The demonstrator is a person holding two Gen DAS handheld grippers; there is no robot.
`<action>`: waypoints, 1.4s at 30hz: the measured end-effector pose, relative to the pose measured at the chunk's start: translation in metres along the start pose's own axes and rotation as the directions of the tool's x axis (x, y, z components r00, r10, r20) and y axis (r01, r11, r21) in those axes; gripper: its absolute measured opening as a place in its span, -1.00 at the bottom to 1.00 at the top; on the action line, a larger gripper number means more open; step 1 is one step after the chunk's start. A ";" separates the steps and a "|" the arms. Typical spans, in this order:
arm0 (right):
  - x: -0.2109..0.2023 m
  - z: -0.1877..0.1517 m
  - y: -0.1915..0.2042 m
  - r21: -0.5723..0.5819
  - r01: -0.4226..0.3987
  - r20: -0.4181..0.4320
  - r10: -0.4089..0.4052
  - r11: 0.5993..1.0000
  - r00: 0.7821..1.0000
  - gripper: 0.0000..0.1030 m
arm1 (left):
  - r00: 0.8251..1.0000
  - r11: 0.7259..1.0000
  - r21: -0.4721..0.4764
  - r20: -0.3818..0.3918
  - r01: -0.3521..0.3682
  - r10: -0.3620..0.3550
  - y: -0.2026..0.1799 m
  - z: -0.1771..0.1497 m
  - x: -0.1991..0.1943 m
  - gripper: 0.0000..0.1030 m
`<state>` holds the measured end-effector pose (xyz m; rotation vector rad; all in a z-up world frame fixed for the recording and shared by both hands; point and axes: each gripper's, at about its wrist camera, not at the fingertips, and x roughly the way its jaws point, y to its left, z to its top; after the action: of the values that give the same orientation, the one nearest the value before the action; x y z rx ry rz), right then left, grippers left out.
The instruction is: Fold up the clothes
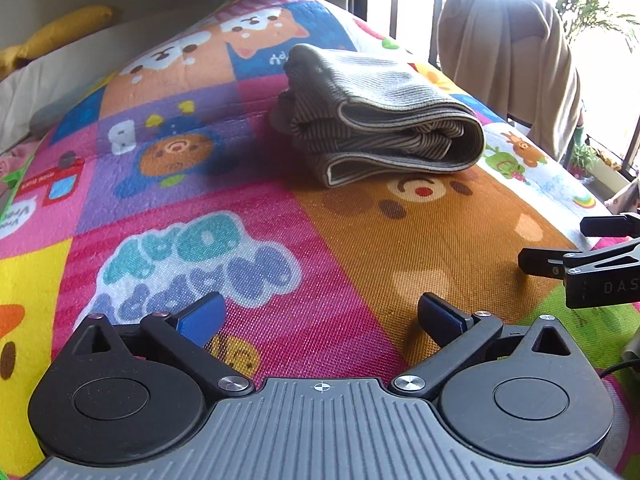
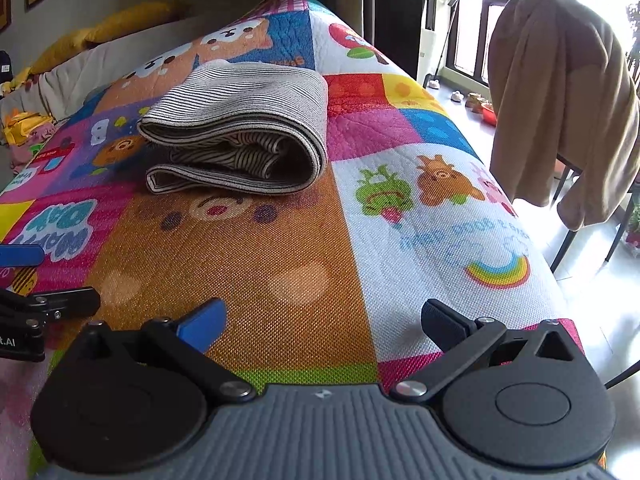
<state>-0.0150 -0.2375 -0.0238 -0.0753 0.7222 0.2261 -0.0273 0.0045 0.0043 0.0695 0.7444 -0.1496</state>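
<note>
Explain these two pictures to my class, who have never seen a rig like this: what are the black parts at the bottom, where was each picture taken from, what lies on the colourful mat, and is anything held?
Each picture comes from a camera fixed on a hand-held tool, looking forward along its two jaws. One view belongs to the left gripper, the other to the right gripper. Both stand open and hold nothing. Each tool also shows at the edge of the other's view. On the cartoon play mat lies a striped garment, already folded into a bundle. A beige cloth hangs over a chair by the window.
</note>
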 end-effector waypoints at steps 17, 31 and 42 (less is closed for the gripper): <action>-0.001 -0.001 0.000 0.004 0.003 0.002 -0.003 1.000 1.000 1.00 | 1.000 1.000 -0.001 0.001 0.001 -0.001 -0.001 -0.001 0.000 1.00; 0.001 0.000 -0.001 0.000 -0.002 0.002 0.002 1.000 1.000 1.00 | 1.000 1.000 -0.001 0.001 0.001 -0.001 -0.001 -0.001 0.000 1.00; 0.002 0.001 -0.002 -0.001 -0.003 0.002 0.003 1.000 1.000 1.00 | 1.000 1.000 -0.002 0.001 0.001 -0.001 -0.001 -0.001 0.000 1.00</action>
<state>-0.0128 -0.2388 -0.0241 -0.0749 0.7204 0.2288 -0.0277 0.0032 0.0036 0.0674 0.7436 -0.1498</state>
